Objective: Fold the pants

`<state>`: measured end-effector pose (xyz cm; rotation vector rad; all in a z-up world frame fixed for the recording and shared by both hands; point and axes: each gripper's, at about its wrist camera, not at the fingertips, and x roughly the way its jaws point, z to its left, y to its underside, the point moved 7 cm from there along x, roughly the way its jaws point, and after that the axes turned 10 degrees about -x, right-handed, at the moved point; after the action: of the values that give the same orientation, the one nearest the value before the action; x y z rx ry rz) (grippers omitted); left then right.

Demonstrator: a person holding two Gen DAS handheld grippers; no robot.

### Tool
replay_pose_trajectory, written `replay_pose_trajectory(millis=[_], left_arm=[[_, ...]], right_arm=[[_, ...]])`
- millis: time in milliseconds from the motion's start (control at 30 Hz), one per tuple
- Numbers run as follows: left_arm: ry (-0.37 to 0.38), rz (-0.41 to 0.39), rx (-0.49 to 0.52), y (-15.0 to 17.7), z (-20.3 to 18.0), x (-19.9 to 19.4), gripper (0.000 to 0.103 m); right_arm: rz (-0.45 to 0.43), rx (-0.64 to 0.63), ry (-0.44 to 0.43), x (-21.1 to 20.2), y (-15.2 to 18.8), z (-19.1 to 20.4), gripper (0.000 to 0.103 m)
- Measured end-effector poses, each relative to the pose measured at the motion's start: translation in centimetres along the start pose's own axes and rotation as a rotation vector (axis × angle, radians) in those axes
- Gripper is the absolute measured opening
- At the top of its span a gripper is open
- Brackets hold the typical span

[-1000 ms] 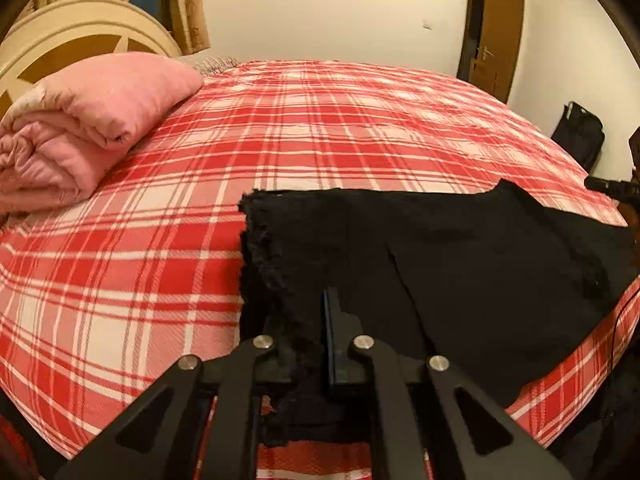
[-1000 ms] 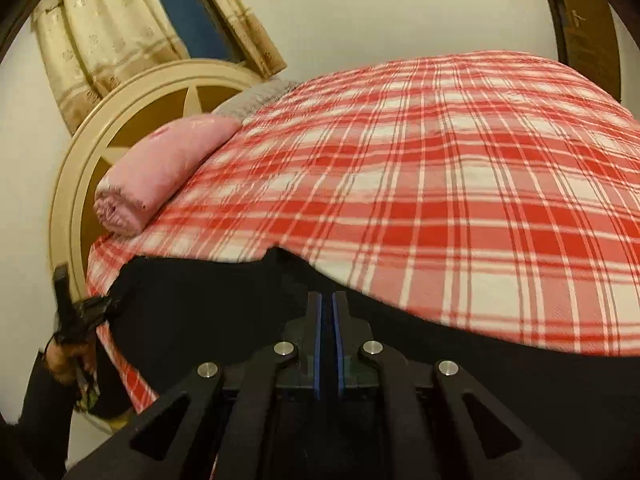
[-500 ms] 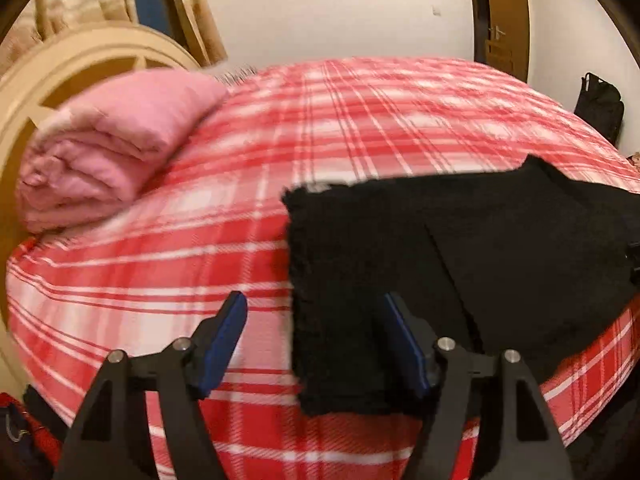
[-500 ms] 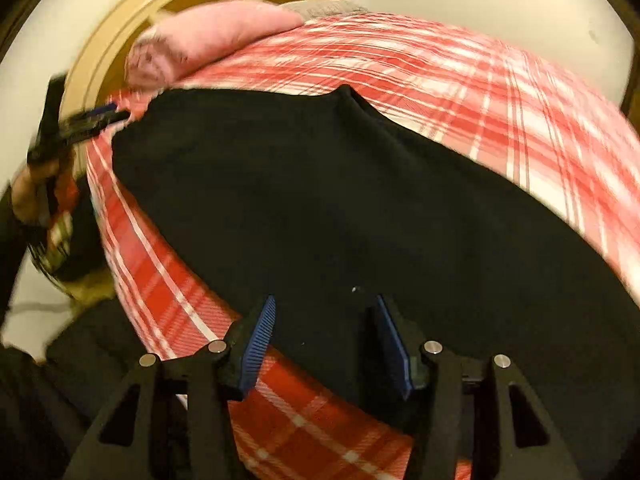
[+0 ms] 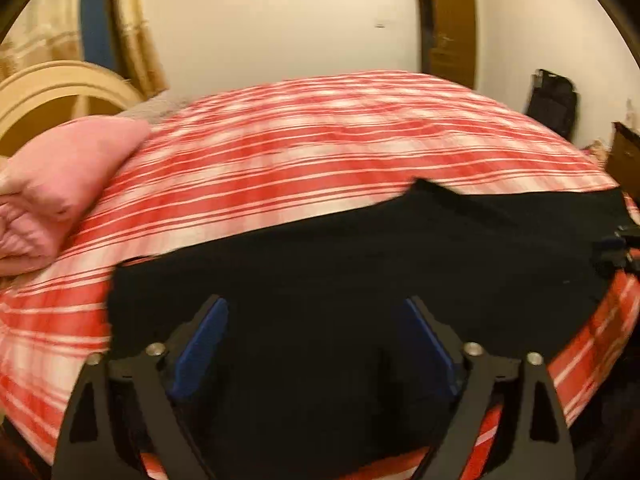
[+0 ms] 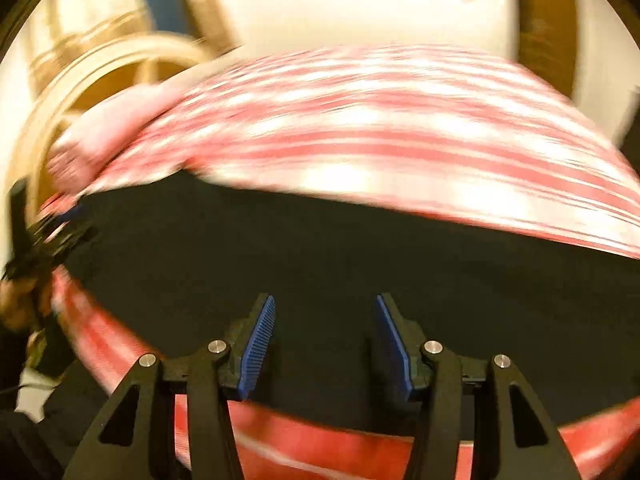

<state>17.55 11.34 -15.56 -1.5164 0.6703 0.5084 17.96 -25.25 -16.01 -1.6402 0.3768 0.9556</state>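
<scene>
Black pants (image 5: 360,264) lie flat along the near edge of a bed with a red plaid sheet (image 5: 320,140). My left gripper (image 5: 315,304) hovers over their left part; its jaws are opening and stand wide, no cloth pinched between the blue pads (image 5: 200,344). In the right wrist view the pants (image 6: 320,248) fill the lower half. My right gripper (image 6: 325,304) is open above them with nothing pressed between its pads (image 6: 258,344). Each gripper shows at the other view's edge: the right gripper (image 5: 614,250), the left gripper (image 6: 44,236) in a hand (image 6: 20,304). Both views are motion-blurred.
A folded pink blanket (image 5: 60,176) lies at the bed's left end against a cream round headboard (image 5: 60,84). A black bag (image 5: 552,104) stands by the far wall next to a brown door (image 5: 452,20). The bed's front edge runs just below both grippers.
Both grippers were shut on the black cloth a second ago; both have let go and opened. Each has swung sideways along the pants, which now lie spread on the sheet.
</scene>
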Motion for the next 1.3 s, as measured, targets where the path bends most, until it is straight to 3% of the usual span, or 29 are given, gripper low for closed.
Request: replay_pose_trajectory(millis=[133,267,433,733,900,1000,1033,1067,1300], left_arm=[[0.061,0.021,0.070,-0.2,-5.3,1.2,0.095],[0.085,0.038,0.104,-0.4,-8.0,2.4,0.096],[0.086,0.065,0.109,-0.4,-9.8,3.7,0.096],[0.044,0.109,0.101,0.1,-10.8,5.5,0.096],[0.046,0.141,0.088,0.6,-10.8,6.1,0.096],[0.050,0.152,0.080,0.9,-10.9,6.4,0.099],[0.051,0.155,0.077,1.0,-10.9,6.5,0.099],[0.055,0.158,0.074,1.0,-11.0,6.5,0.099],[0.081,0.160,0.065,1.2,-11.6,6.2,0.099]], right_arm=[[-0.009,0.155,0.204,-3.4,2.3,-11.0,0.054],[-0.004,0.339,0.376,-6.9,5.9,-20.9,0.054],[0.042,0.469,0.407,-7.7,8.9,-26.6,0.054],[0.100,0.550,0.238,-3.8,10.4,-26.5,0.054],[0.087,0.592,0.222,-3.3,10.8,-26.7,0.052],[0.103,0.573,0.215,-3.6,10.6,-26.5,0.037],[0.101,0.568,0.198,-3.7,10.5,-26.3,0.023],[0.098,0.563,0.170,-3.7,10.2,-25.9,0.018],[0.081,0.549,0.187,-3.6,9.5,-24.9,0.013]])
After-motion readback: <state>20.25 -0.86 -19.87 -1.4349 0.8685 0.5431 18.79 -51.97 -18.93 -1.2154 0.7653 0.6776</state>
